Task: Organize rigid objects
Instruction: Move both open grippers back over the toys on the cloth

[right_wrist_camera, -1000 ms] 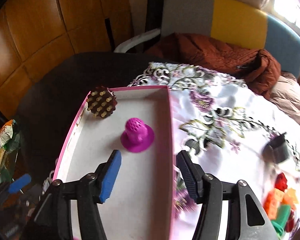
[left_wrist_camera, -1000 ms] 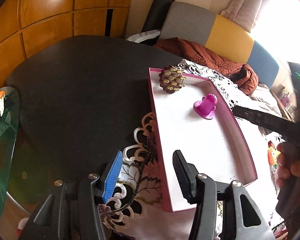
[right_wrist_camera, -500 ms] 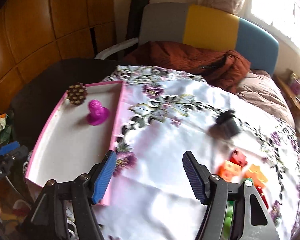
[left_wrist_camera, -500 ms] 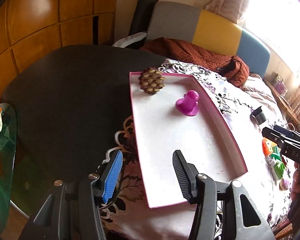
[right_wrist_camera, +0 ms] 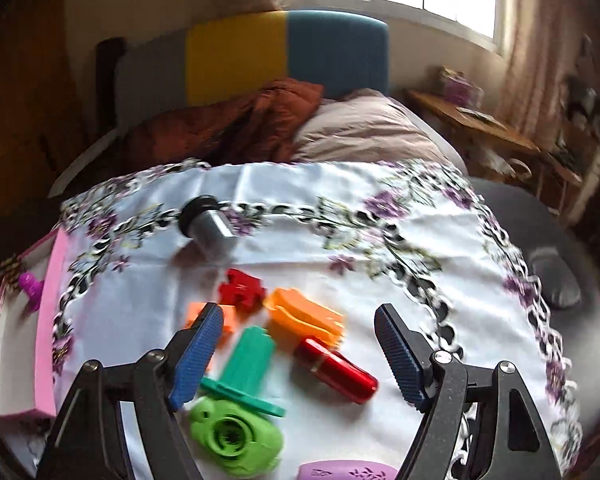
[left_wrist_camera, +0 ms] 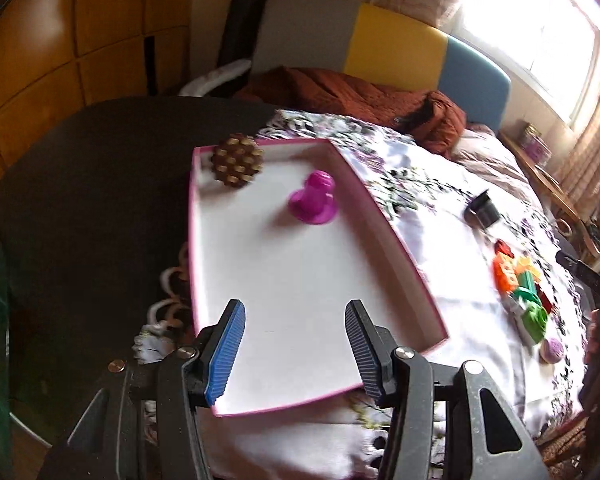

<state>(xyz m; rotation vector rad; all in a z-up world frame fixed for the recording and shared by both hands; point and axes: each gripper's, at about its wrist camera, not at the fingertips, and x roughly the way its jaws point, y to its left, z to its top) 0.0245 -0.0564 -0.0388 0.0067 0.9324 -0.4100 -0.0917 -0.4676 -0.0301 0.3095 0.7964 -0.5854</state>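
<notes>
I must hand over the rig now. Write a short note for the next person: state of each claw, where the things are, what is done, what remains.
Left claw: open, empty, over the near end of the pink-rimmed white tray.
Right claw: open, empty, above the toy pile on the floral tablecloth.
Done: brown studded ball and magenta mushroom-shaped piece lie in the tray.
Left: red cylinder, teal flanged tube, green round piece, orange block, red block, grey cylinder with black cap, all outside the tray.
</notes>
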